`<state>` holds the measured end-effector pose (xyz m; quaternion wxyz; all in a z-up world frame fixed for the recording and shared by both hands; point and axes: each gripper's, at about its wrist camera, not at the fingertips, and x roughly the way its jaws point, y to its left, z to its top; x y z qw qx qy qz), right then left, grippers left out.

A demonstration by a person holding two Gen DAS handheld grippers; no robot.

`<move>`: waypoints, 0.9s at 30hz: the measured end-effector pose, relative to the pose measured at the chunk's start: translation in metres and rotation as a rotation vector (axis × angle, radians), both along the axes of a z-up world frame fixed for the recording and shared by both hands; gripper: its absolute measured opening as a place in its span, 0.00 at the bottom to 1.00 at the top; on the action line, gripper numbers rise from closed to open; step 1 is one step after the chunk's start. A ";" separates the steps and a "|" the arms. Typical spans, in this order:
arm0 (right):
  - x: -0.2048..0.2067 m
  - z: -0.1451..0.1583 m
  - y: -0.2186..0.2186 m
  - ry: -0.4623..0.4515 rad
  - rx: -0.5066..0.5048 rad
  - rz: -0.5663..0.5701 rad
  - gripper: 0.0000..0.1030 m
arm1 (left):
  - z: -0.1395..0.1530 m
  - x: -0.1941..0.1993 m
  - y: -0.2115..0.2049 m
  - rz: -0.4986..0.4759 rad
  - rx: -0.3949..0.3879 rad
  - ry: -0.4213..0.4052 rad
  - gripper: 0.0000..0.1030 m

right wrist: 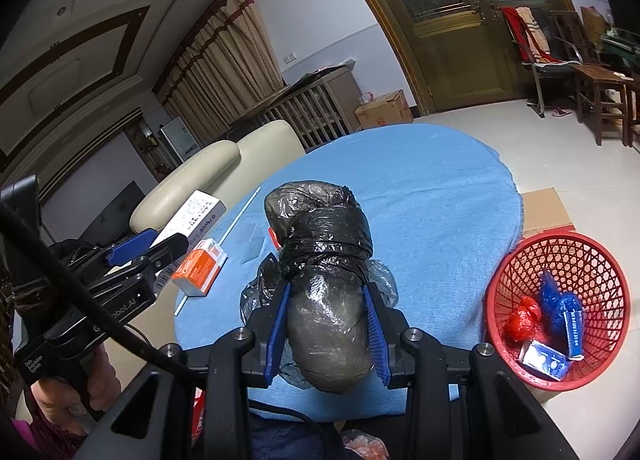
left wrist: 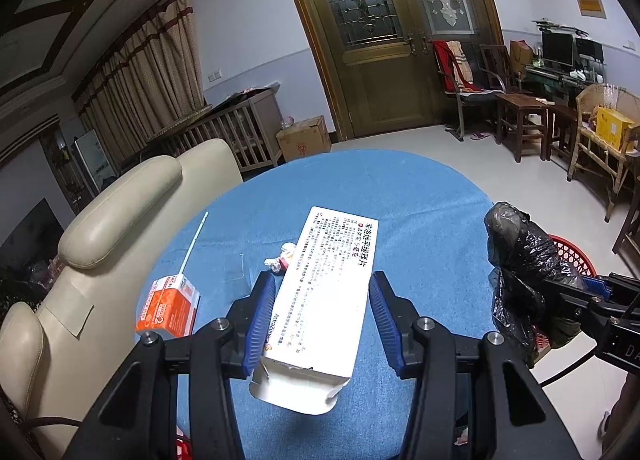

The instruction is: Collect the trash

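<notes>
At the nine o'clock side of the round blue-covered surface (left wrist: 420,196), an orange-and-white carton (left wrist: 170,310) lies on its side with a thin white straw (left wrist: 194,242) running up from it toward eleven o'clock. Just right of it, the left claw (left wrist: 322,310) holds a white medicine box (left wrist: 324,300) clear of the cloth, blue pads pressing its long sides, its torn flap facing the camera. A small crumpled wrapper (left wrist: 280,258) sits behind the box at twelve o'clock.

Further right, the right claw (right wrist: 330,330) grips a bundle wrapped in black and grey plastic film (right wrist: 328,272), jaws narrow around its rounded near end, the bundle raised above the surface. At three o'clock, off the surface edge on the floor, a red mesh basket (right wrist: 516,288) already contains a red bag, blue bags and small blue boxes.

Both hands appear mid-carry, each with one piece of trash. The next move likely calls for swinging the bundle rightward over the basket rim and releasing, then the box; carton, straw and wrapper remain uncollected.
</notes>
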<state>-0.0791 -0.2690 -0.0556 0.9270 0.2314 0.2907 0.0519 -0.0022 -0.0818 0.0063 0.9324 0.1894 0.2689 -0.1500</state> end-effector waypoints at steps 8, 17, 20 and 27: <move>-0.001 -0.001 0.000 -0.001 0.006 -0.008 0.37 | 0.000 -0.001 -0.003 -0.006 0.005 0.007 0.49; -0.002 -0.001 0.000 0.004 0.009 -0.011 0.37 | -0.001 0.000 -0.003 -0.007 0.002 0.016 0.49; -0.003 -0.001 0.001 0.003 0.008 -0.010 0.37 | 0.000 0.000 -0.004 -0.003 0.004 0.017 0.49; -0.003 -0.001 0.000 0.005 0.012 -0.010 0.37 | -0.002 0.000 -0.003 -0.002 0.001 0.028 0.49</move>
